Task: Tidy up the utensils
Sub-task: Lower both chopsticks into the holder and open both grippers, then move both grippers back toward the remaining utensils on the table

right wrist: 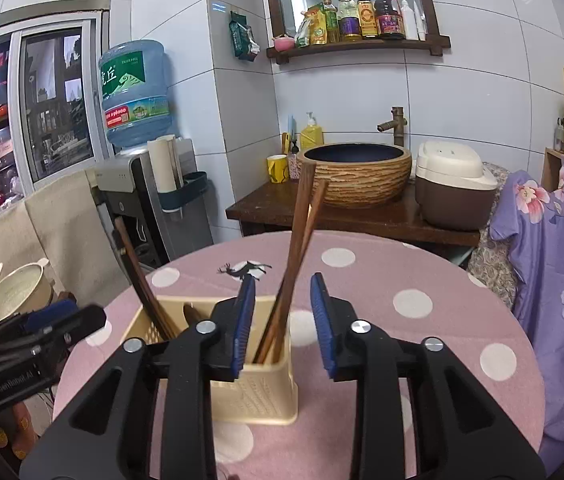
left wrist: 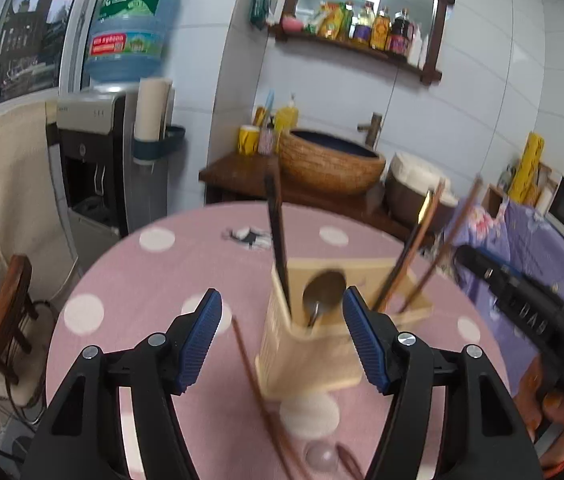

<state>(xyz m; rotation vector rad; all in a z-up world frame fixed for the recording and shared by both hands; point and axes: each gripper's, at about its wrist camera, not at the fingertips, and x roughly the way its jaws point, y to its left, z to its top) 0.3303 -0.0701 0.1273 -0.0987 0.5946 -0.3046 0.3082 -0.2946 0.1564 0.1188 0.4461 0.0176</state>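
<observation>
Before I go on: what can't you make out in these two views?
- Holder interior, right wrist view: the right gripper hides it.
- Loose chopstick on the table, left wrist view: blurred, lower end cut off by the frame.
- Spoon, left wrist view: blurred, handle hidden in the holder.

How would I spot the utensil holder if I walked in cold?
Find the round pink table with white dots. On it stands a cream plastic utensil holder, the only box there, with brown chopsticks sticking up from its compartments.
</observation>
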